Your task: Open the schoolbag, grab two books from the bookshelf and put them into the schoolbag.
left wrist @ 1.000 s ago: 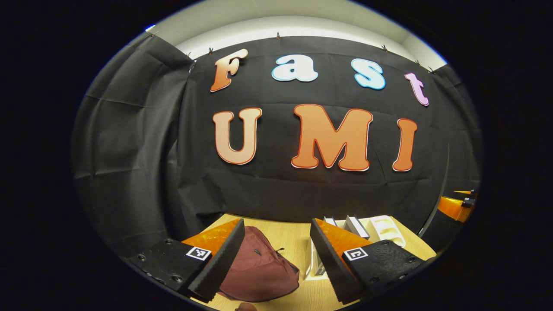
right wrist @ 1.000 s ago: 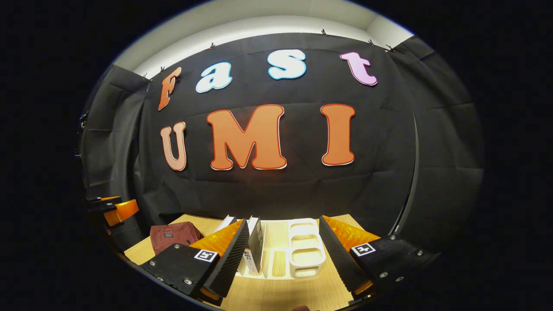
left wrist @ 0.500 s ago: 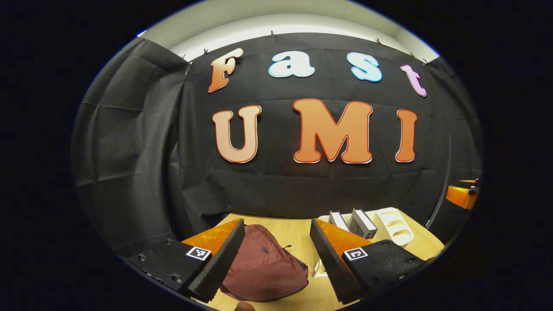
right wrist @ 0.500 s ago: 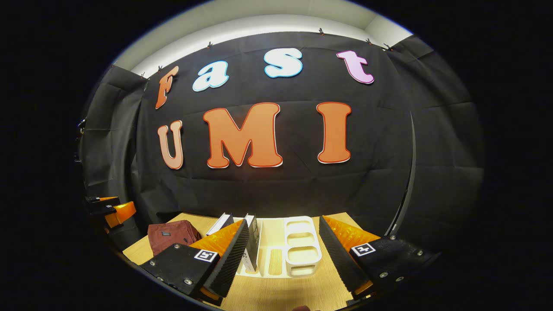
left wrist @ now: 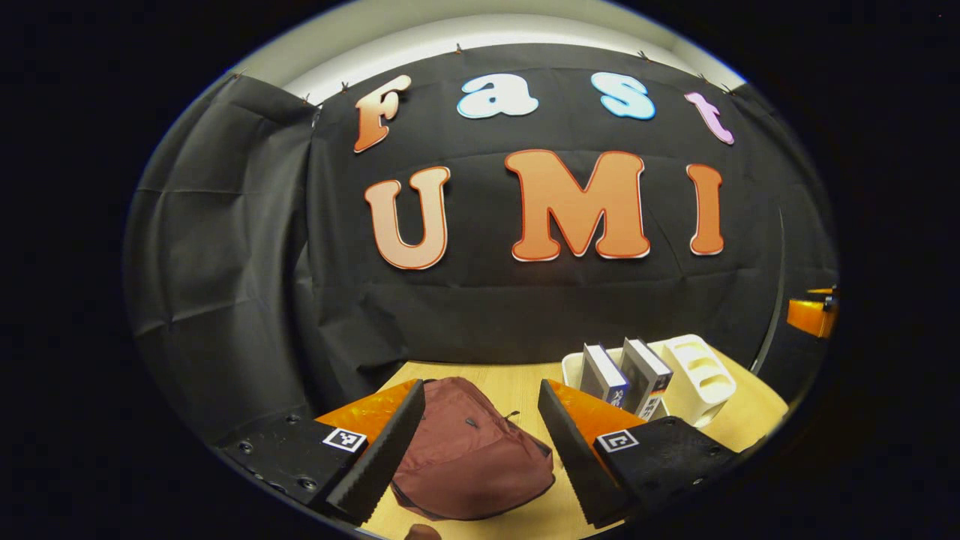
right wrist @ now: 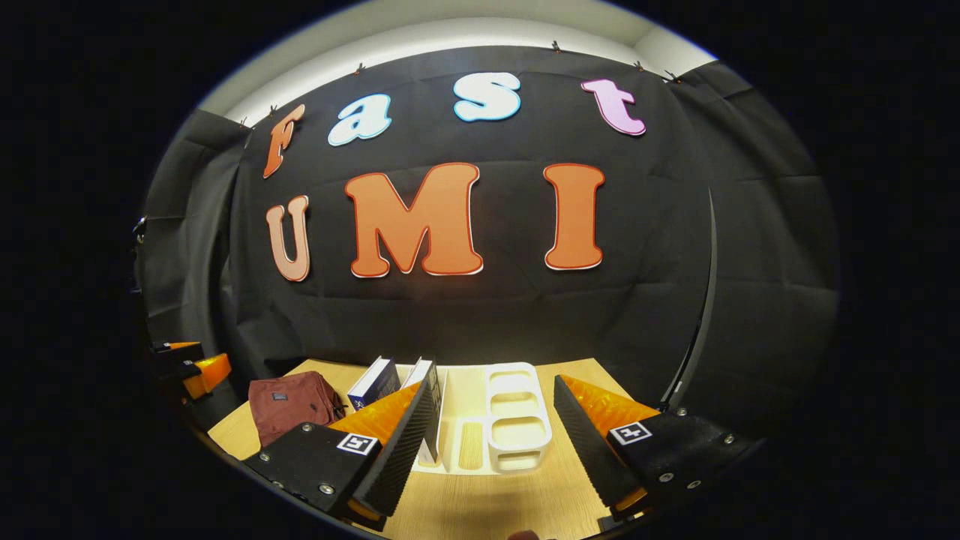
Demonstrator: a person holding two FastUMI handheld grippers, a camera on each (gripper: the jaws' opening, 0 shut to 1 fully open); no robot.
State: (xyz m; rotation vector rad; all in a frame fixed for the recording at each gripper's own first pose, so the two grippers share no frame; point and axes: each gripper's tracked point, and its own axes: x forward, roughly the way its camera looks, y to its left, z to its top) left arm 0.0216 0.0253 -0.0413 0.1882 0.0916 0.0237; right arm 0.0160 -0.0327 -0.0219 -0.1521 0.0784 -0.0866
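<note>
Nothing done: schoolbag (left wrist: 469, 457) zipped, both books (left wrist: 626, 373) in bookshelf (right wrist: 517, 420); left tongs (left wrist: 480, 450) and right tongs (right wrist: 491, 450) apart, empty.

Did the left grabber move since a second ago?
Yes. In the left gripper view the wall has slid down and the schoolbag and books show more fully on the table, so the open left gripper tipped downward.

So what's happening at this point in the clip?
Nothing is held so far. The left gripper hangs open above the maroon schoolbag, which lies on the wooden table, apparently closed. The right gripper is open too, facing the white bookshelf, where two books stand leaning. Looks like the very start, before the bag is opened.
</note>
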